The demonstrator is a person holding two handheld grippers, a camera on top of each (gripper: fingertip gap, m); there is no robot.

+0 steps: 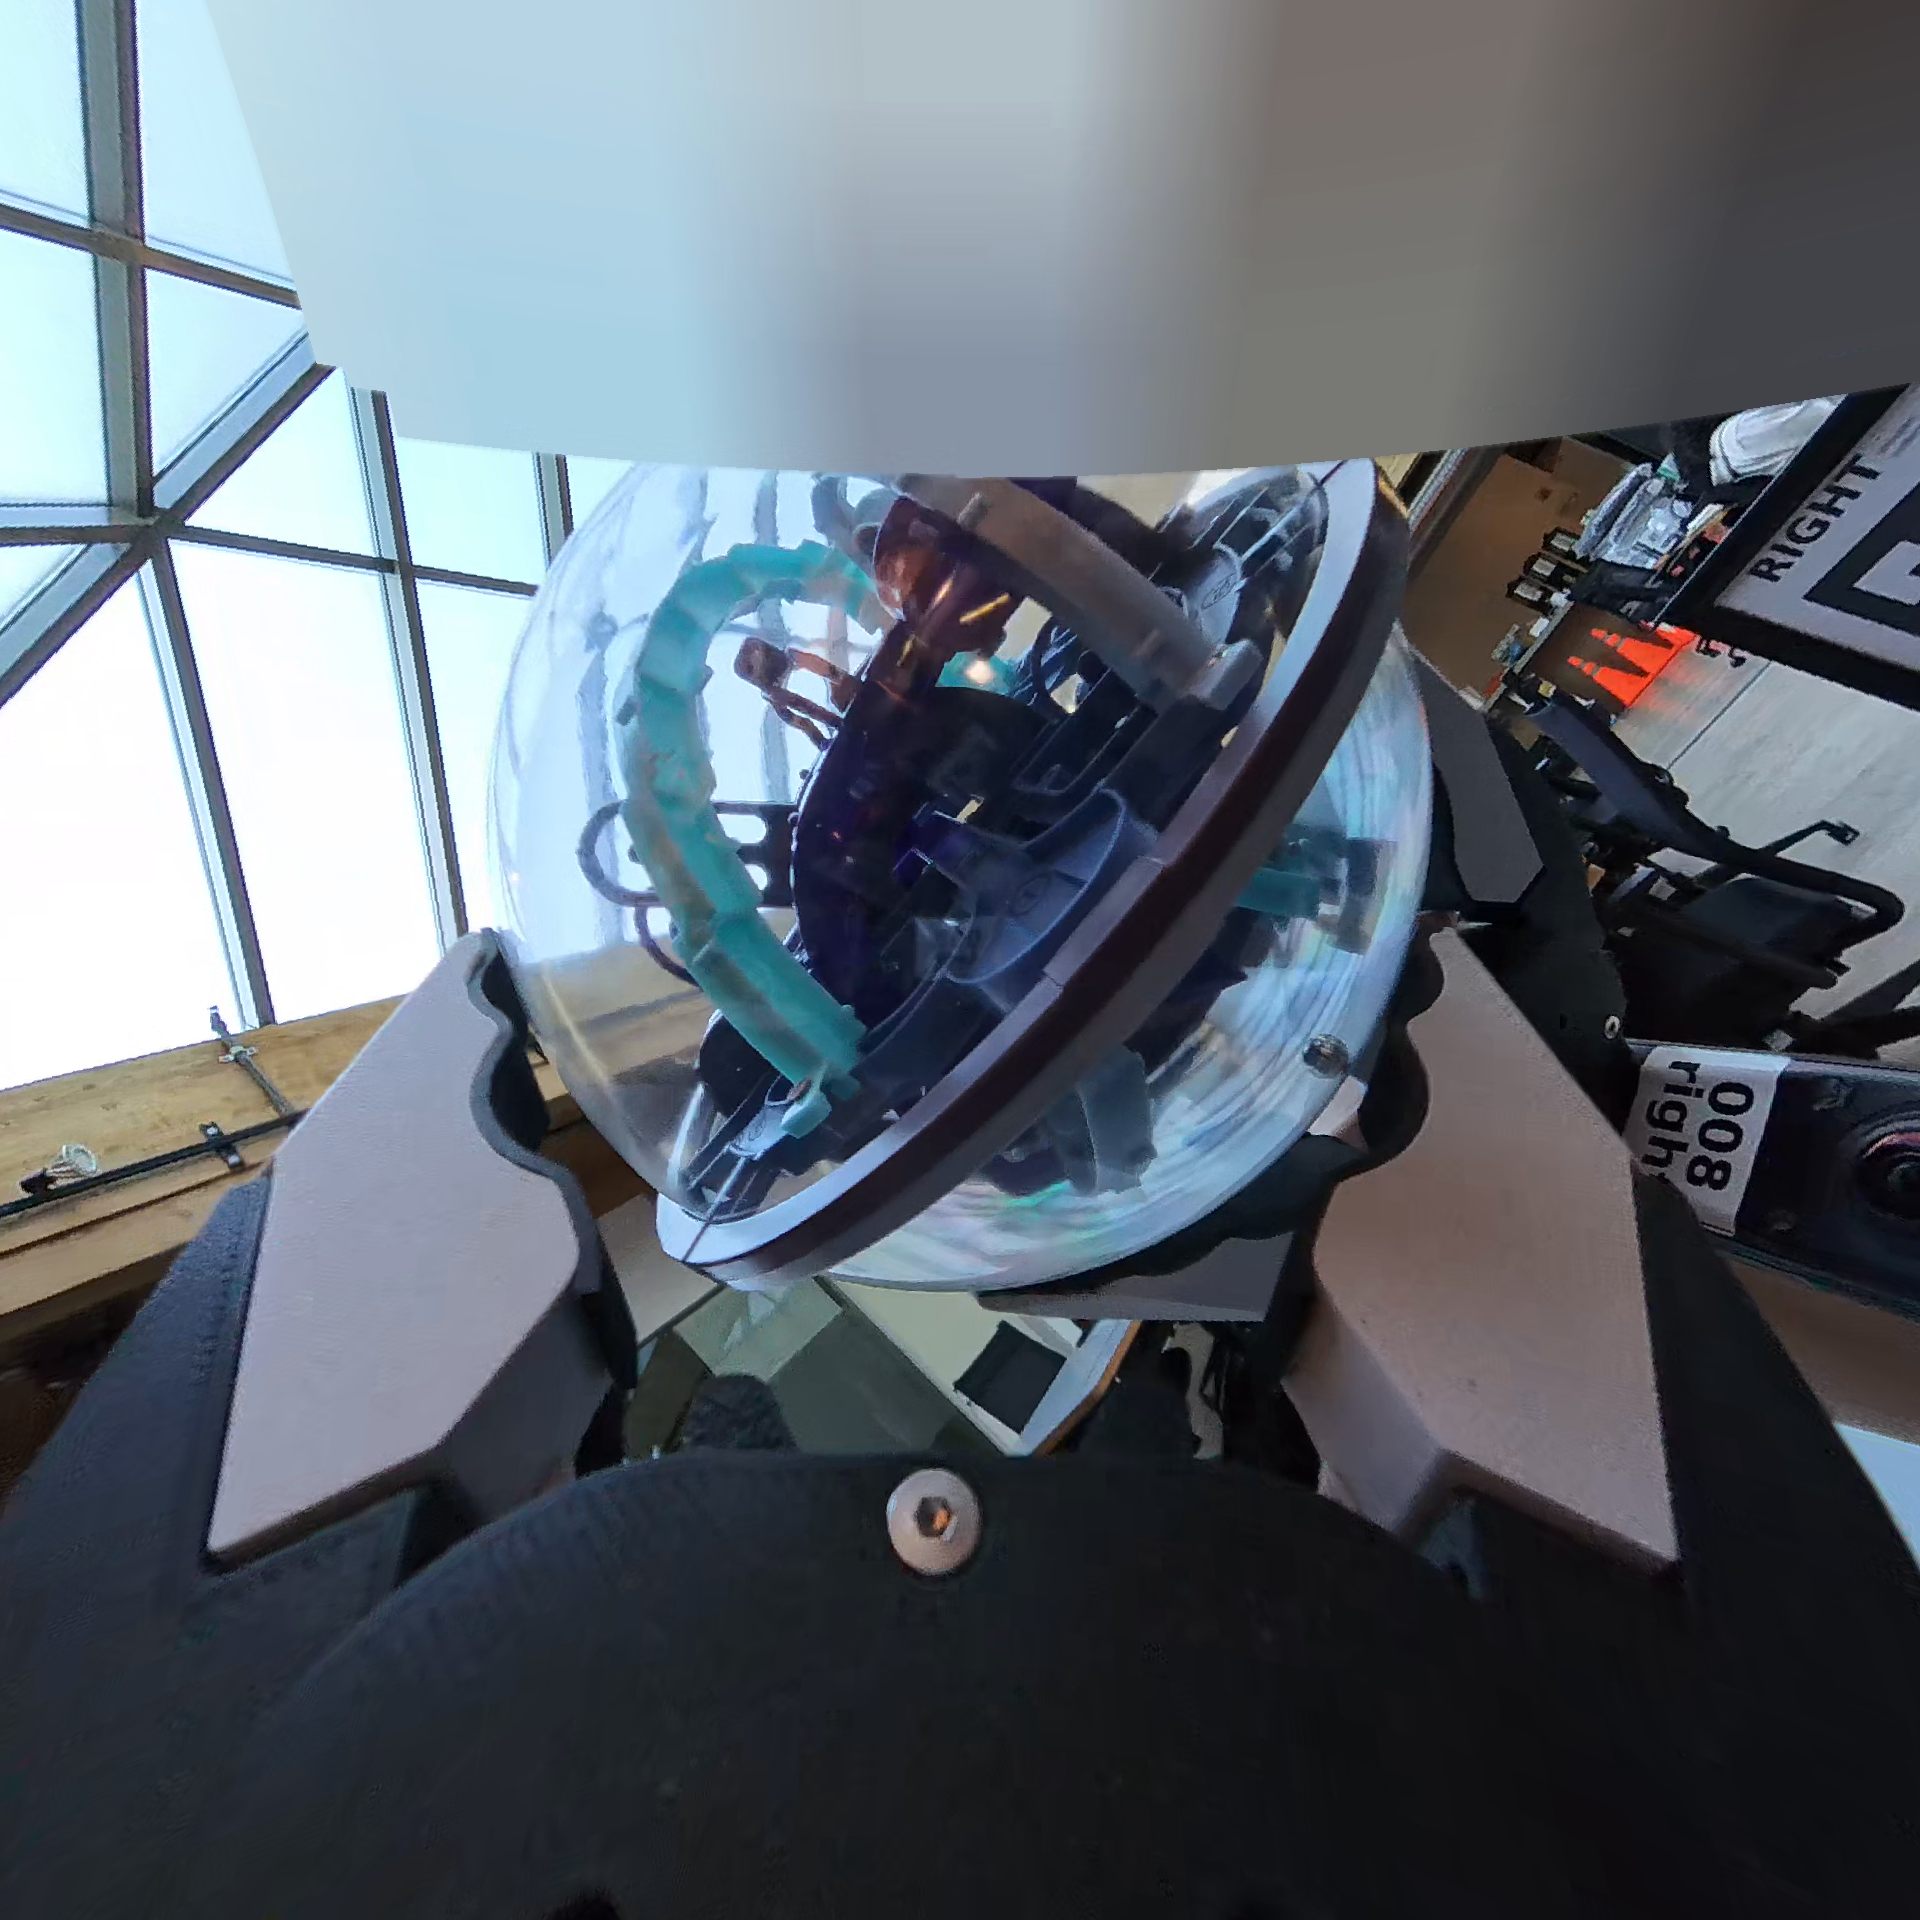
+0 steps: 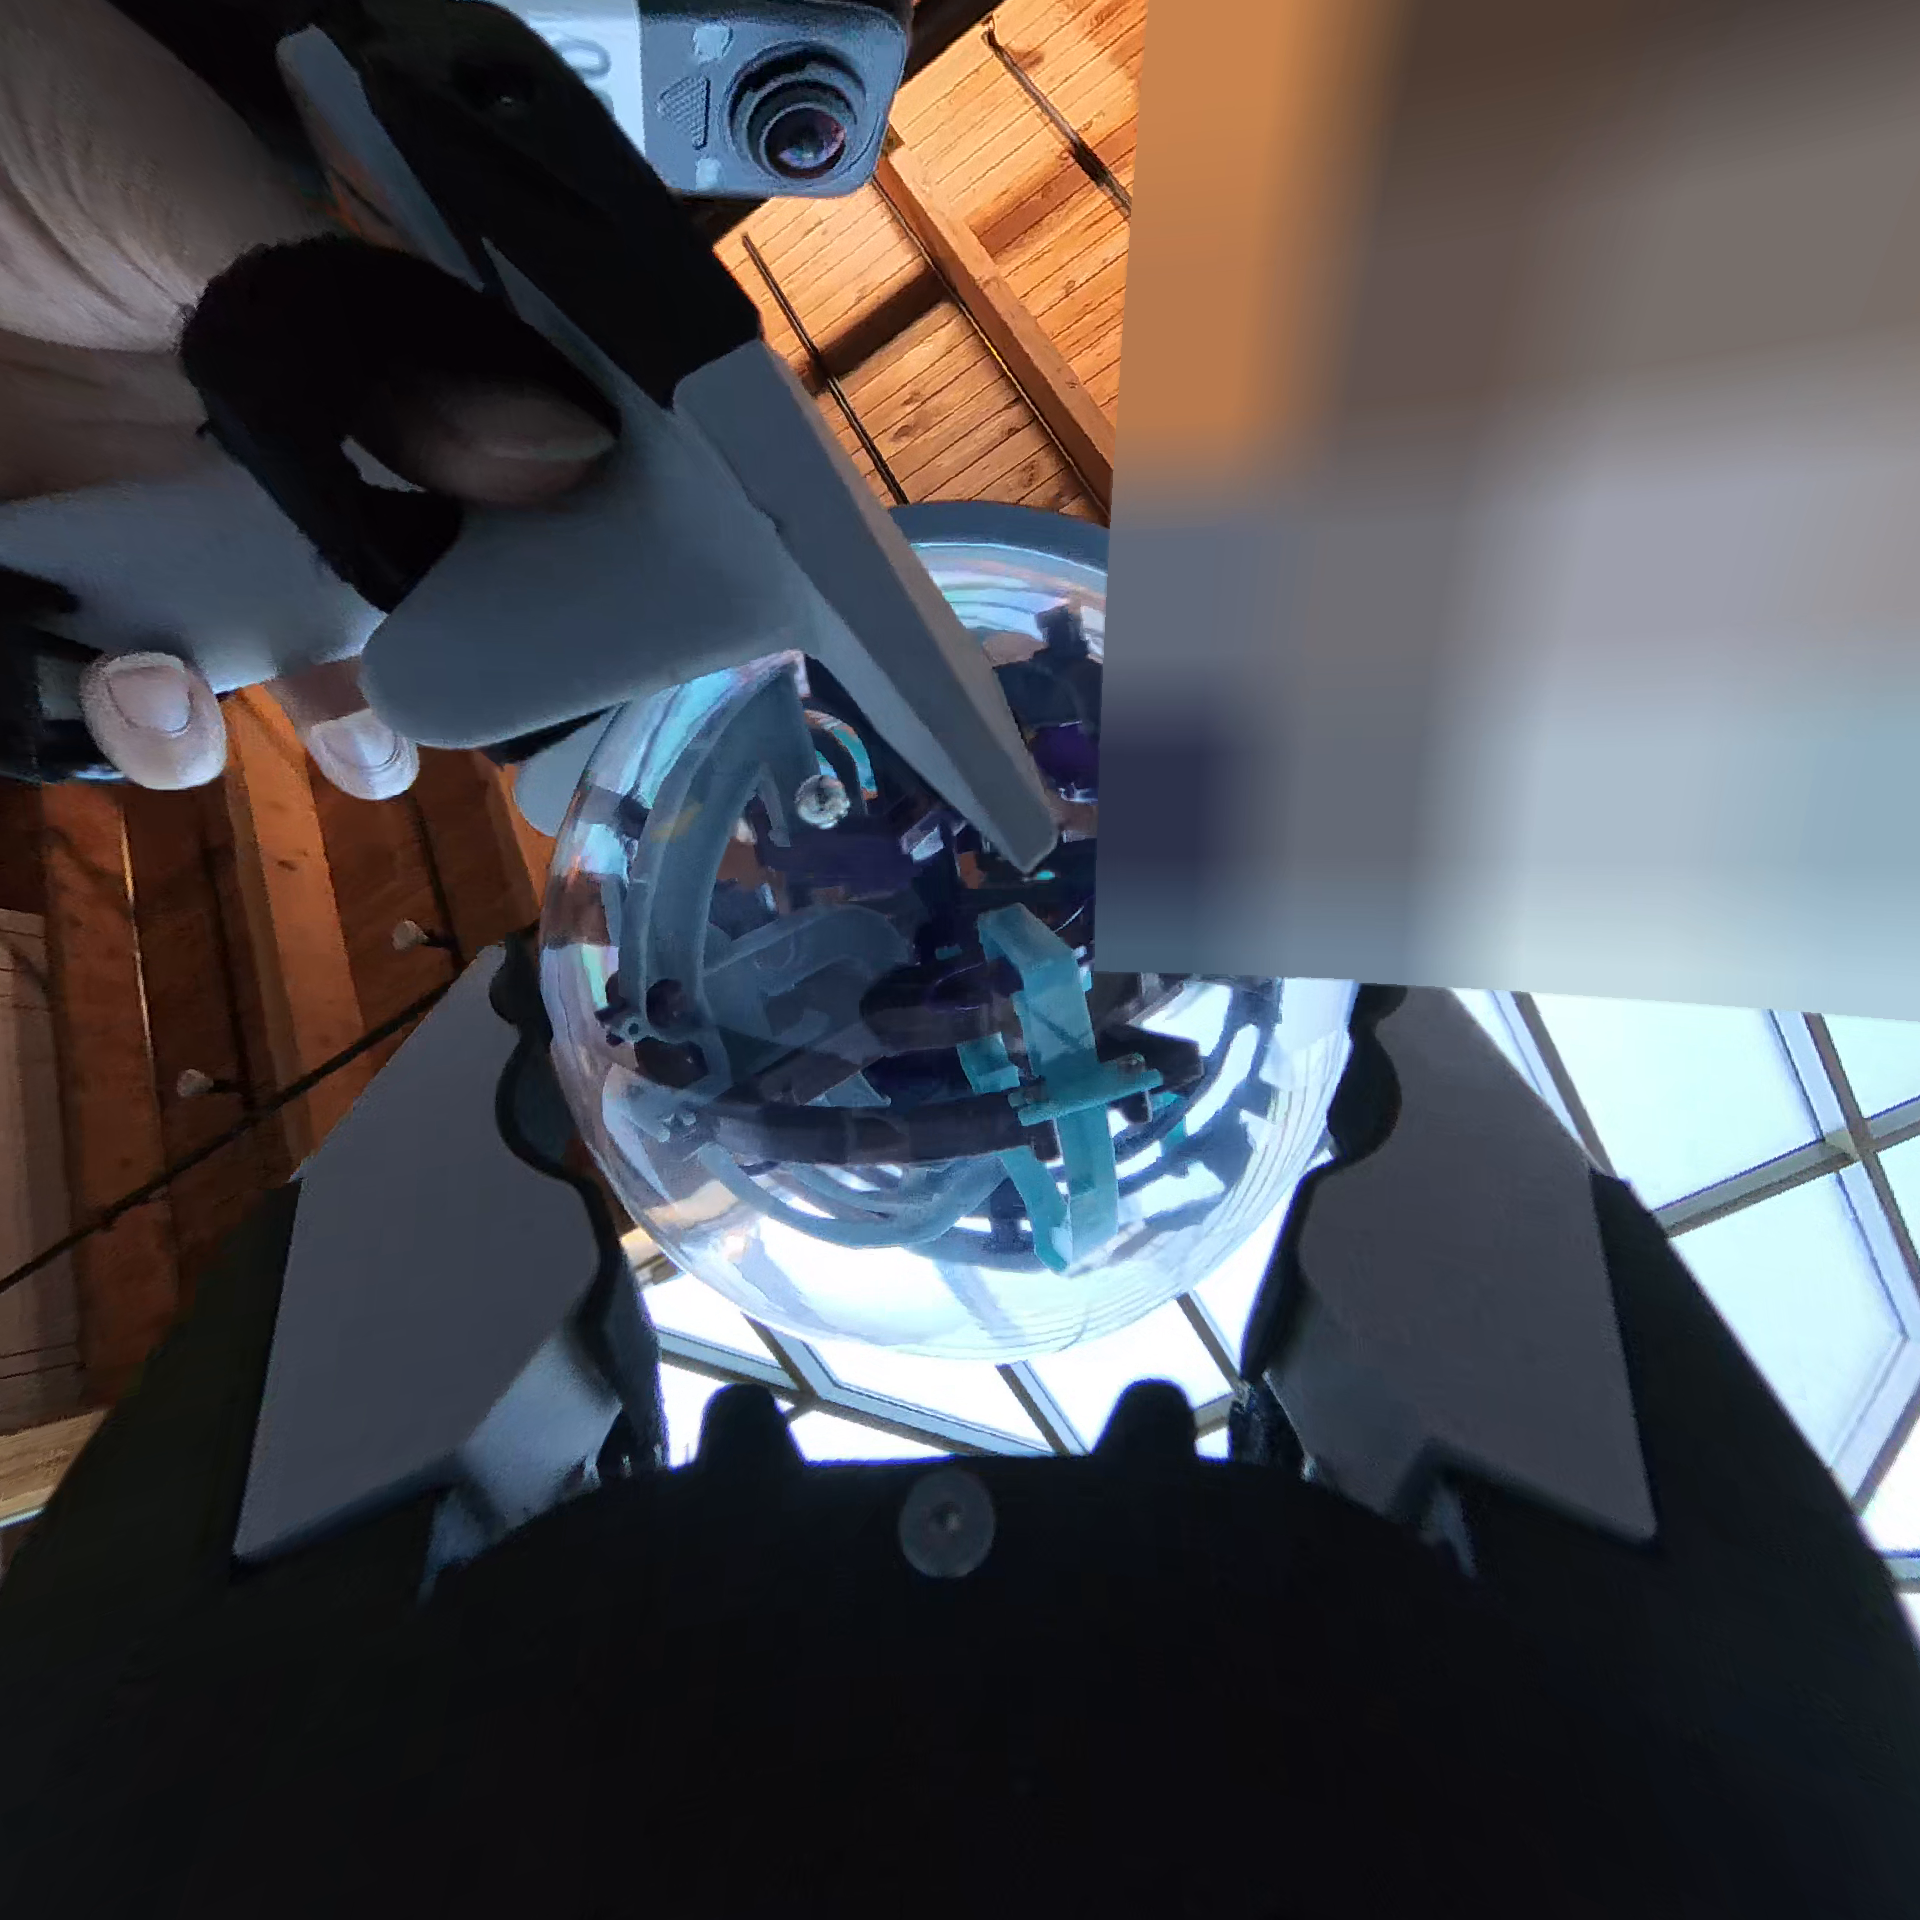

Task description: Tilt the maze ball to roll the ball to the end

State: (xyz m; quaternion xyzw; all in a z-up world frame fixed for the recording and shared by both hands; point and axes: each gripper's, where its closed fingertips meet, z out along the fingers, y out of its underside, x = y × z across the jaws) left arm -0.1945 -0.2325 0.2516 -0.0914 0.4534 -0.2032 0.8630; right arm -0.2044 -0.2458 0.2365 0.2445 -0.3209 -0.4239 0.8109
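The maze ball [image 1: 966, 883] is a clear plastic sphere with teal and grey tracks inside and a dark ring around its middle. It is held up in the air, tilted. My left gripper [image 1: 966, 966] is shut on it, one finger on each side. My right gripper [image 2: 940, 997] is also shut on the maze ball [image 2: 883, 1091] from another side. A small shiny ball [image 2: 821, 800] sits on a grey track inside the sphere. The right gripper's finger [image 1: 1475, 790] shows behind the sphere in the left wrist view. The left gripper's finger [image 2: 883, 644] lies across the sphere in the right wrist view.
Large window panes [image 1: 208, 727] are bright behind the sphere. A wooden surface [image 2: 935, 312] shows in the right wrist view. A person's hand [image 2: 156, 717] holds the left gripper. Blurred patches cover the top of both views. Dark equipment [image 1: 1714, 883] stands at the right.
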